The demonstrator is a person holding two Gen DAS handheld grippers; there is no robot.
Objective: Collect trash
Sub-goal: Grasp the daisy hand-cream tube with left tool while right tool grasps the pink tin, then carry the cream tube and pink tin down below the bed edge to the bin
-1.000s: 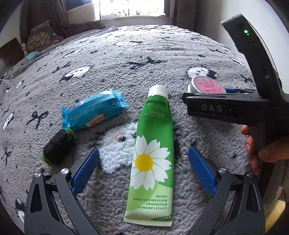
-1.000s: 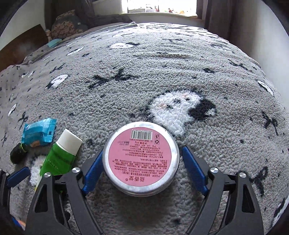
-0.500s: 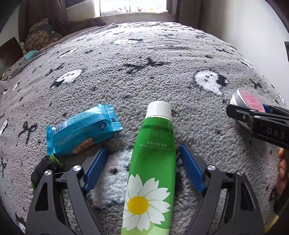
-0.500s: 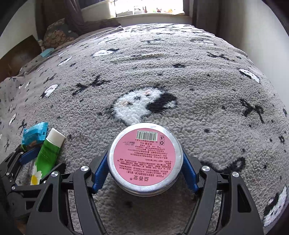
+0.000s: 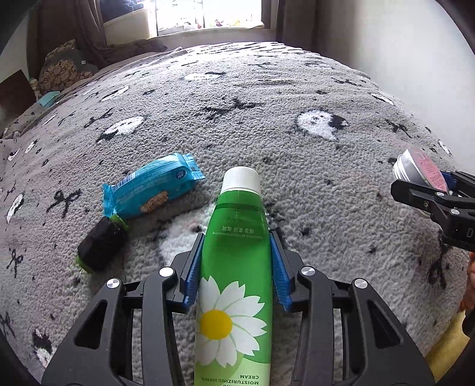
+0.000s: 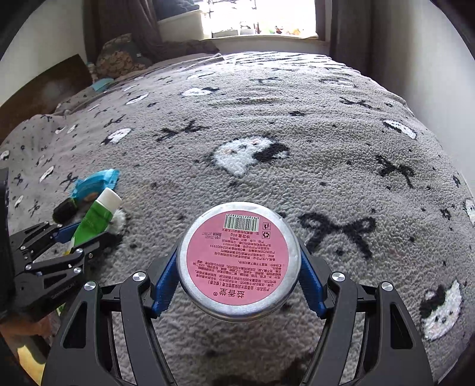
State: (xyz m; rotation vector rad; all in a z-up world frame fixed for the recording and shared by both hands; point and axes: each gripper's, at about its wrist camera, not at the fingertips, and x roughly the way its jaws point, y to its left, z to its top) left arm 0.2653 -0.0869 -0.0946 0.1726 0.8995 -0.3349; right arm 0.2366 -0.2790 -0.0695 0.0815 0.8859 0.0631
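Observation:
A green hand cream tube (image 5: 234, 267) with a white cap and a daisy print lies on the grey blanket (image 5: 267, 104). My left gripper (image 5: 236, 235) straddles it, jaws closing, with both blue pads (image 5: 194, 267) against its sides. The right wrist view shows the tube (image 6: 95, 216) and left gripper (image 6: 84, 231) at far left. My right gripper (image 6: 237, 252) is shut on a round silver tin (image 6: 237, 261) with a pink label, held above the blanket. The left wrist view has the tin (image 5: 415, 169) and right gripper (image 5: 430, 181) at its right edge.
A blue snack wrapper (image 5: 151, 187) and a small black bottle (image 5: 101, 246) with a green cap lie left of the tube. Pillows (image 5: 62, 71) sit at the far left under the window (image 5: 207, 14). A white wall (image 5: 415, 59) borders the bed's right side.
The left jaws have come in from wide apart onto the sides of the green tube. The right gripper has carried the tin to the right and upward, away from the tube.

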